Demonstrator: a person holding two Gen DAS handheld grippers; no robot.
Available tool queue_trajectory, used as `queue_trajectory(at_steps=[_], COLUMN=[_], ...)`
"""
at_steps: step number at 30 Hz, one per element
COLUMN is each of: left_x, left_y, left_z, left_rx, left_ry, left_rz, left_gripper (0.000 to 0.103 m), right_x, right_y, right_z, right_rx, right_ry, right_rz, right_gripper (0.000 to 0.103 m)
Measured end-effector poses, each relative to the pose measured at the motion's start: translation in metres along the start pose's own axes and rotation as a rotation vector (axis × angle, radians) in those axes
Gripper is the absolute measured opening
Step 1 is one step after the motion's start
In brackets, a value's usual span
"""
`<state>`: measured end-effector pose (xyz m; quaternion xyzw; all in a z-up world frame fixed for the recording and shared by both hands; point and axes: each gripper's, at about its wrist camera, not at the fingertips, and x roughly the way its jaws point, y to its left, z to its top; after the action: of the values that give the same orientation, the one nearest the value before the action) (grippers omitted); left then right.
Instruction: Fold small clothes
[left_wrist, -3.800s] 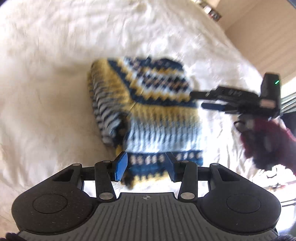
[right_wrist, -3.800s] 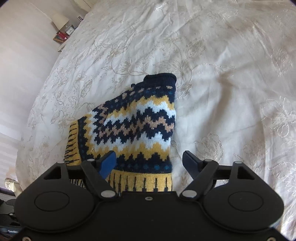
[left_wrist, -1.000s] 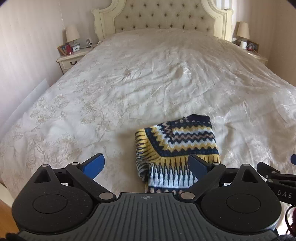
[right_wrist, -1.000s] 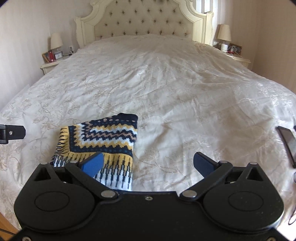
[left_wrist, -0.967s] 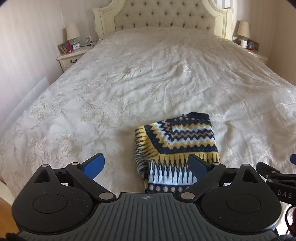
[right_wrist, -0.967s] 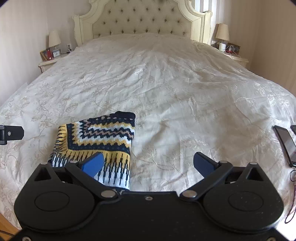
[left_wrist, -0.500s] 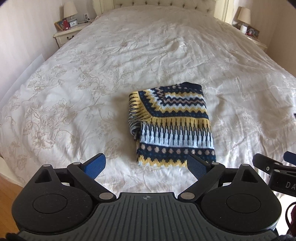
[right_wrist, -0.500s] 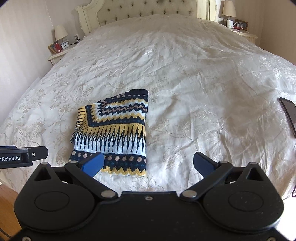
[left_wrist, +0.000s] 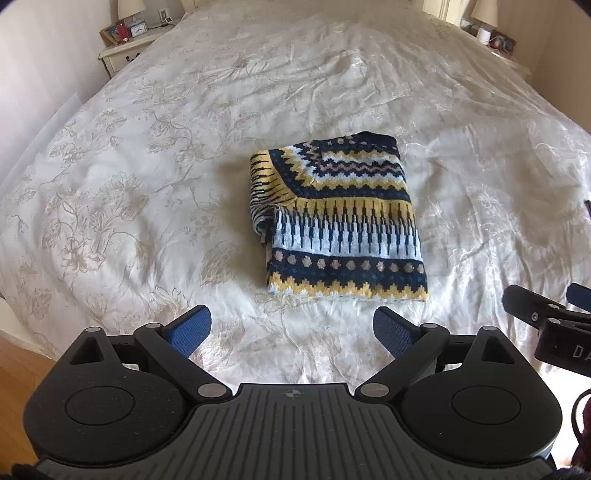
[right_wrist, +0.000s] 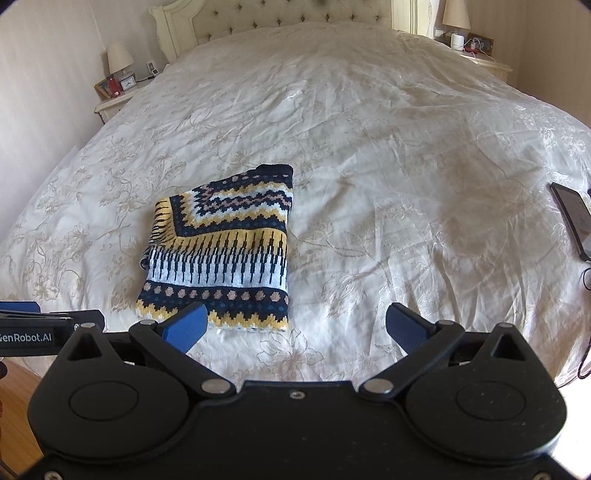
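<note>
The sweater (left_wrist: 340, 221) is a small knit in navy, yellow, white and tan zigzag bands, folded into a compact rectangle and lying flat on the cream floral bedspread (left_wrist: 147, 166) near the foot of the bed. Its zigzag-and-dot hem faces the cameras; a folded layer with striped ribbing shows along its left edge.

The left gripper (left_wrist: 291, 328) hovers above the bedspread short of the sweater, its 2 blue-padded fingers (left_wrist: 188, 326) spread wide apart and gripping nothing. In the left wrist view the sweater sits ahead of the jaws, its hem just beyond the gap between the fingertips and shifted toward the right-hand finger; no finger touches the cloth.

The right gripper (right_wrist: 295, 326) is likewise spread wide and empty. In the right wrist view the sweater (right_wrist: 221, 251) lies ahead and to the left, and the left-hand blue pad (right_wrist: 186, 326) overlaps the hem in the picture, though whether it touches the cloth cannot be told. The right-hand finger stands over bare bedspread (right_wrist: 406, 184), well apart from the sweater.

A dark phone (right_wrist: 574, 221) lies on the bedspread at the far right edge. A nightstand (right_wrist: 114, 101) with a lamp (right_wrist: 120, 57) stands beside the tufted headboard (right_wrist: 277, 18).
</note>
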<state>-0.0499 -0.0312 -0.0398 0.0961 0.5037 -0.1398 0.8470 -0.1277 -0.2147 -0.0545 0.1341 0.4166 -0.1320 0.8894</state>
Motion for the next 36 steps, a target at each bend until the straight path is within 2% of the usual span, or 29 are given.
queue_trajectory(at_steps=[23,36], left_x=[0.009,0.018], left_y=[0.012,0.019], left_z=[-0.005,-0.008], left_rx=[-0.009,0.002], left_ry=[0.048,0.073], left_rz=[0.023,0.028], left_gripper=[0.096,0.096], right_x=[0.012,0.026], right_y=[0.008,0.016], right_z=[-0.007,-0.009], right_rx=[-0.001,-0.004], right_ry=[0.048,0.125], right_rz=[-0.015,-0.075], right_gripper=[0.102,0.102])
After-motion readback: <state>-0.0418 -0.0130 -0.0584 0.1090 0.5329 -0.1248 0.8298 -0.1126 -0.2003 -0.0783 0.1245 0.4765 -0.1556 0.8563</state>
